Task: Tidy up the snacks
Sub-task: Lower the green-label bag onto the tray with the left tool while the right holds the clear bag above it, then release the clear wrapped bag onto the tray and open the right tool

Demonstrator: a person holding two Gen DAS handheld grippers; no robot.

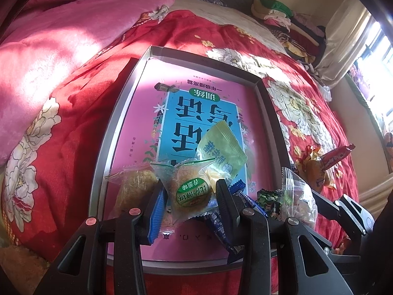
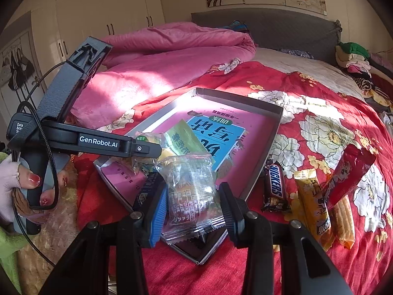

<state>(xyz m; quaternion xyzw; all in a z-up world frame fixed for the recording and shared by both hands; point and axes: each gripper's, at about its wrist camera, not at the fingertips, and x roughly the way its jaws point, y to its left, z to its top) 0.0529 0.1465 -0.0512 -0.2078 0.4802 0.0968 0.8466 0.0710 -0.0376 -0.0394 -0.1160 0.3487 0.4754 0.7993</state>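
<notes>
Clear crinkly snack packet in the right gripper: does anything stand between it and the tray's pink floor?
Nothing visible blocks it. The clear crinkly snack packet, pinched in the right gripper, hangs over the near corner of the grey-rimmed tray; a dark blue wrapper lies just left.

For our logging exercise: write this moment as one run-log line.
left gripper: shut on round cake packet | right gripper: shut on clear snack packet | both over box lid | Snickers bar on bedspread
</notes>
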